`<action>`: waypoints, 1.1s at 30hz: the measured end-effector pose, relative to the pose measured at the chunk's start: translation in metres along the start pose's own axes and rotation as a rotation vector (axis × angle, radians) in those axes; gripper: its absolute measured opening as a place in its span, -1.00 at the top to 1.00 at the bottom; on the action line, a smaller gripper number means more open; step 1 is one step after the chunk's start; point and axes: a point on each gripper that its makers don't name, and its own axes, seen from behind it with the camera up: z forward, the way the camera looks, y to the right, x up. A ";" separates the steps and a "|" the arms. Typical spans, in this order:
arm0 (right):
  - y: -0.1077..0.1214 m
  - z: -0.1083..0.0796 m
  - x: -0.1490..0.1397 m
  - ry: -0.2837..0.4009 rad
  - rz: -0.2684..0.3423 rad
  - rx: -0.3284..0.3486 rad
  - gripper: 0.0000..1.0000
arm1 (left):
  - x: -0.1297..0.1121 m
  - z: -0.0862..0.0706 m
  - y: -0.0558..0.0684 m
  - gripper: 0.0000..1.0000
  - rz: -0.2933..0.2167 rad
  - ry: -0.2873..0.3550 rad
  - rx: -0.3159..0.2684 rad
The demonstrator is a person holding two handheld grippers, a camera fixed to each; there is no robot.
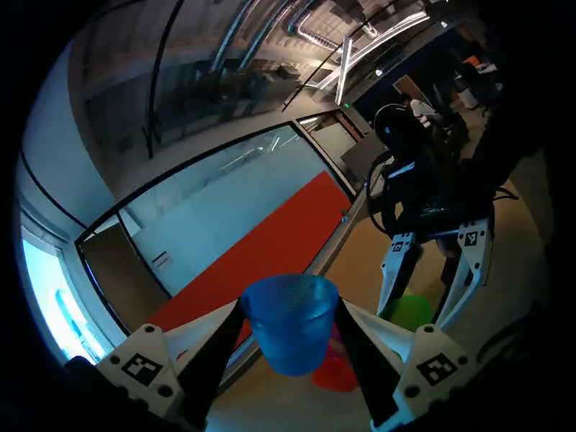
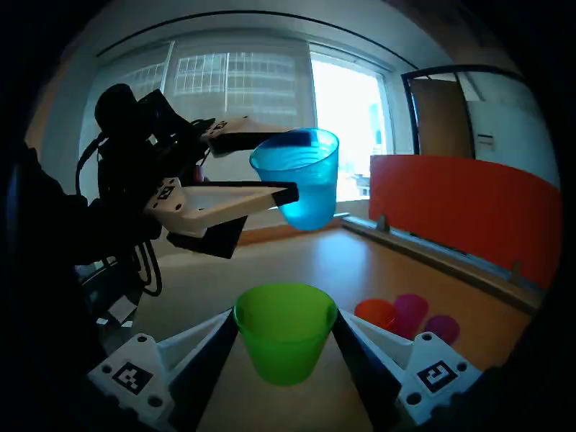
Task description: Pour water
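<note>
My left gripper [image 1: 290, 327] is shut on a translucent blue cup [image 1: 290, 331], held tilted high in the air. From the right gripper view the same blue cup [image 2: 299, 183] hangs above and beyond, clamped by the left gripper [image 2: 288, 162]. My right gripper [image 2: 286, 338] is shut on a green cup [image 2: 286, 338], upright, low over the wooden table [image 2: 338, 266]. In the left gripper view the right gripper [image 1: 425, 302] stands lower right with the green cup [image 1: 410, 311] between its fingers. I cannot tell if either cup holds water.
Small orange [image 2: 376, 313], magenta [image 2: 410, 313] and purple [image 2: 442, 327] cups stand on the table at the right. A red partition [image 2: 468, 209] borders the table's far edge. A dark-sleeved person [image 2: 50, 237] holds the left gripper at the left. Bright windows lie behind.
</note>
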 end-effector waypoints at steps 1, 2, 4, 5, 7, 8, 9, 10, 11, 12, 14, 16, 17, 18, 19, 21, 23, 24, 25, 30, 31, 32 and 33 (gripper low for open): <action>0.000 0.000 0.000 0.001 0.000 0.000 -0.85 | 0.000 0.000 0.000 -0.73 0.003 -0.001 0.000; 0.000 0.000 0.000 0.001 0.000 0.001 -0.85 | 0.000 0.000 0.000 -0.73 0.005 -0.001 -0.001; 0.000 0.000 0.001 0.003 0.001 0.001 -0.85 | 0.000 0.000 0.001 -0.73 0.009 -0.002 -0.001; 0.000 0.000 0.001 0.004 0.001 0.001 -0.85 | 0.000 0.000 0.001 -0.73 0.011 -0.003 -0.002; 0.000 0.000 0.002 0.006 0.000 0.001 -0.85 | 0.000 0.000 0.001 -0.73 0.016 -0.004 -0.003; 0.000 0.000 0.003 0.007 -0.001 0.001 -0.85 | 0.000 0.000 0.001 -0.73 0.018 -0.004 -0.003; 0.000 0.000 0.003 0.008 -0.001 0.001 -0.85 | 0.000 0.000 0.002 -0.73 0.020 -0.005 -0.004; 0.000 0.001 0.004 0.009 0.000 0.001 -0.86 | 0.000 -0.001 0.002 -0.73 0.024 -0.006 -0.005; 0.000 0.001 0.004 0.010 0.000 0.001 -0.85 | -0.001 -0.001 0.002 -0.73 0.026 -0.008 -0.005; 0.000 0.001 0.005 0.011 0.000 0.001 -0.85 | -0.001 -0.001 0.002 -0.73 0.029 -0.008 -0.006; -0.001 0.002 0.005 0.013 0.001 0.003 -0.85 | 0.000 -0.001 0.003 -0.73 0.033 -0.009 -0.007; -0.001 0.002 0.005 0.013 0.001 0.004 -0.85 | 0.000 -0.001 0.004 -0.73 0.035 -0.009 -0.009; -0.001 0.002 0.005 0.013 0.000 0.004 -0.85 | 0.000 -0.001 0.004 -0.73 0.035 -0.009 -0.010; -0.002 0.003 0.005 0.013 0.000 0.005 -0.85 | 0.001 -0.001 0.004 -0.73 0.036 -0.009 -0.011; -0.002 0.003 0.005 0.013 0.000 0.006 -0.85 | 0.001 -0.001 0.004 -0.73 0.038 -0.009 -0.010; -0.002 0.004 0.005 0.014 0.000 0.007 -0.85 | 0.001 -0.001 0.004 -0.73 0.043 -0.010 -0.010; -0.002 0.004 0.005 0.016 0.000 0.007 -0.85 | 0.002 -0.001 0.004 -0.73 0.048 -0.011 -0.009; -0.002 0.005 0.006 0.017 0.000 0.008 -0.85 | 0.002 -0.001 0.004 -0.73 0.049 -0.011 -0.009; -0.002 0.005 0.006 0.018 0.000 0.008 -0.85 | 0.002 -0.001 0.004 -0.73 0.049 -0.010 -0.010; -0.002 0.006 0.005 0.020 0.001 0.011 -0.85 | 0.004 -0.002 0.004 -0.73 0.048 -0.008 -0.010; -0.003 0.006 0.005 0.021 0.001 0.011 -0.85 | 0.005 -0.002 0.003 -0.73 0.049 -0.008 -0.010; -0.003 0.006 0.005 0.021 0.001 0.011 -0.85 | 0.005 -0.002 0.003 -0.73 0.050 -0.008 -0.009; -0.003 0.006 0.006 0.021 0.001 0.011 -0.85 | 0.005 -0.002 0.003 -0.73 0.052 -0.008 -0.009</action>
